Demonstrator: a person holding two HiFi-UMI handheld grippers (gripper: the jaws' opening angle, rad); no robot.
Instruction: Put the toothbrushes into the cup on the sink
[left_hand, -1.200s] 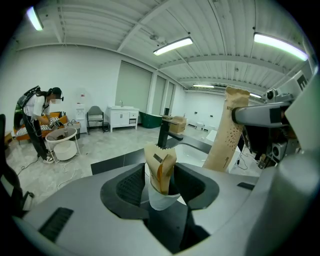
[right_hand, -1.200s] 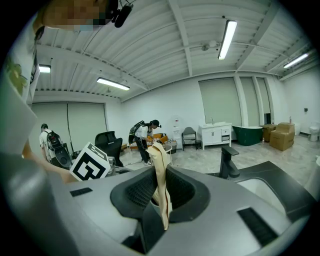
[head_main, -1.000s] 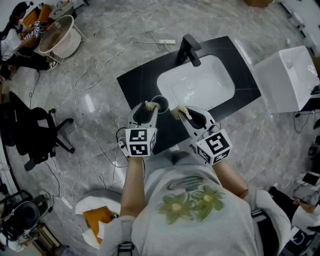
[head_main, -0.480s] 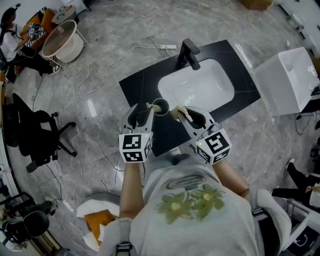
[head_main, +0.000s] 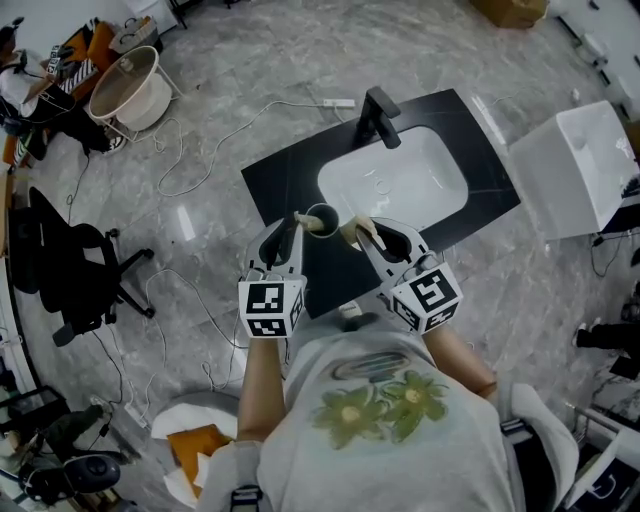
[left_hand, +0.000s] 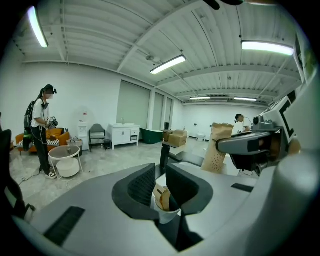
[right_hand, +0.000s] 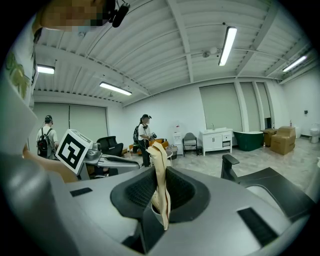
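Observation:
A white cup (head_main: 322, 217) stands on the black counter (head_main: 285, 165) left of the white basin (head_main: 395, 180). A tan toothbrush (left_hand: 162, 197) leans inside the cup (left_hand: 167, 216). My left gripper (head_main: 293, 222) sits just left of the cup's rim. Its jaws are closing, and in the left gripper view (left_hand: 161, 187) the cup and brush show through the narrow gap with nothing pressed between the pads. My right gripper (head_main: 362, 230), just right of the cup, is shut on a second tan toothbrush (right_hand: 161, 165) that stands upright between its pads (right_hand: 160, 192).
A black faucet (head_main: 380, 105) stands at the basin's far side. Right of the sink is a white box (head_main: 580, 165). An office chair (head_main: 70, 270), a round tub (head_main: 125, 85) and loose cables (head_main: 200, 150) are on the marble floor to the left.
My left gripper has drawn back slightly from the cup toward the person, and its jaws have narrowed. The right gripper has stayed put with its toothbrush.

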